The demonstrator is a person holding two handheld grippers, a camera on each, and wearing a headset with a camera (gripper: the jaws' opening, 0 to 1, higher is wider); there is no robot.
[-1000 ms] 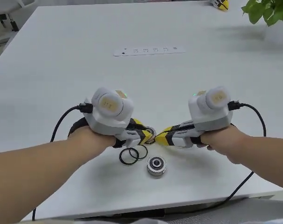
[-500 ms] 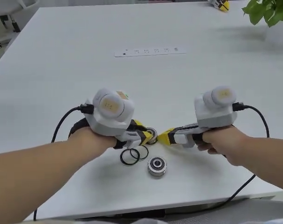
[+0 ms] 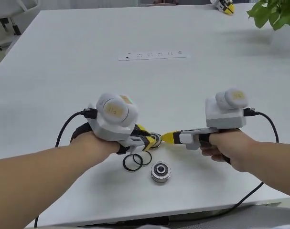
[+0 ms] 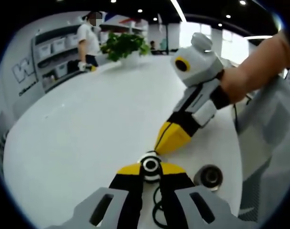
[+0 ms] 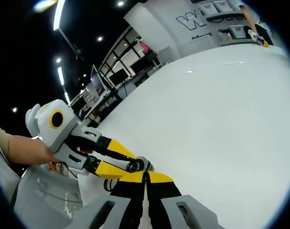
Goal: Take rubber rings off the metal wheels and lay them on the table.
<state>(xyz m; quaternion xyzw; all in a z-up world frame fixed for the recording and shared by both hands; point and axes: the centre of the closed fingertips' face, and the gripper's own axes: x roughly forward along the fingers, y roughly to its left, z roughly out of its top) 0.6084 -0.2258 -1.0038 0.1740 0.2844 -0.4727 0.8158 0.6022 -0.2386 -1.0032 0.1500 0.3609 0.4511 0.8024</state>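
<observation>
Nearest me a metal wheel [image 3: 160, 171] sits on the counter [image 3: 63, 71], with two black rubber rings [image 3: 136, 160] lying just to its far left. Beyond them my left gripper [image 3: 152, 140] clamps a second wheel [image 4: 150, 164] between its jaws. My right gripper [image 3: 166, 138] meets it from the right, jaws pressed together, tips at that wheel. Far off lie a power strip [image 3: 154, 56] and a plant [image 3: 273, 12].

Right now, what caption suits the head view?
Left gripper holds a metal wheel, shut right gripper at its rim; two rubber rings and another wheel lie on the table.
</observation>
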